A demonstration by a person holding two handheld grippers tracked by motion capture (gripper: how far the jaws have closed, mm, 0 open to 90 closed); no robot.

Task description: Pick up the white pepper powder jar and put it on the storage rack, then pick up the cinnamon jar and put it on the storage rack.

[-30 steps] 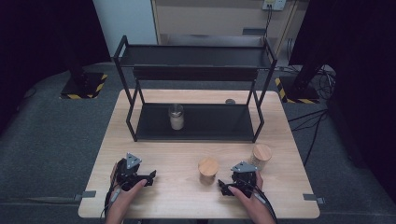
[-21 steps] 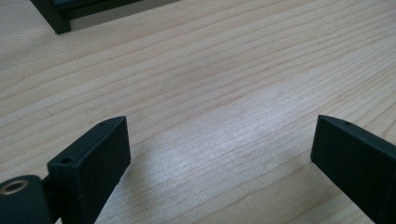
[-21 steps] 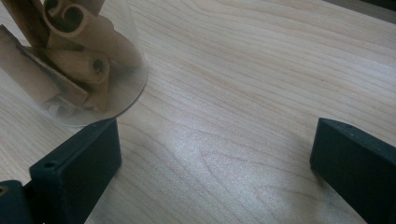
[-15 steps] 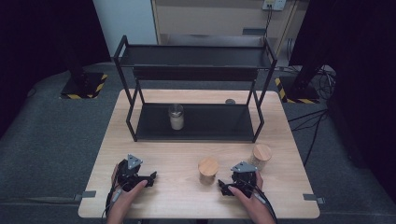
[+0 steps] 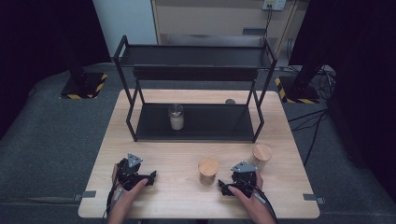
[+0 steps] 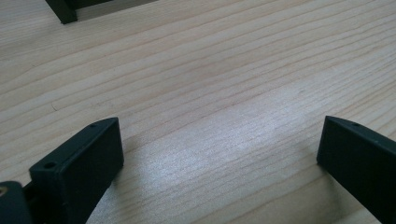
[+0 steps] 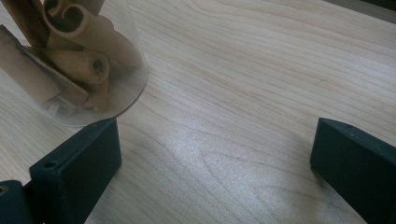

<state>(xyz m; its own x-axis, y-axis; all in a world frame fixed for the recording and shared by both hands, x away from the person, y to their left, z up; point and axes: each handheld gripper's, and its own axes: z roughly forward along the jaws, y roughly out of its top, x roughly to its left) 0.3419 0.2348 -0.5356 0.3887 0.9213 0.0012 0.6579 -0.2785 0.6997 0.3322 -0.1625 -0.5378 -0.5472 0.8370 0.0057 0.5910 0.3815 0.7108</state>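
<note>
Nothing on the table has shifted since a second ago, both hands sit put; just the left gripper (image 5: 132, 173) jaws have been opening a bit more and now stand wide over bare wood. Right gripper (image 5: 237, 181) is spread wide too, holding nothing, with a glass jar (image 7: 79, 65) of cinnamon sticks just beside its left jaw. Second jar (image 5: 261, 156) stands near it, a third (image 5: 176, 116) on the rack (image 5: 126, 112). Light wooden table (image 5: 159, 158), grey floor (image 5: 51, 140), dark curtains (image 5: 42, 37) around.
</note>
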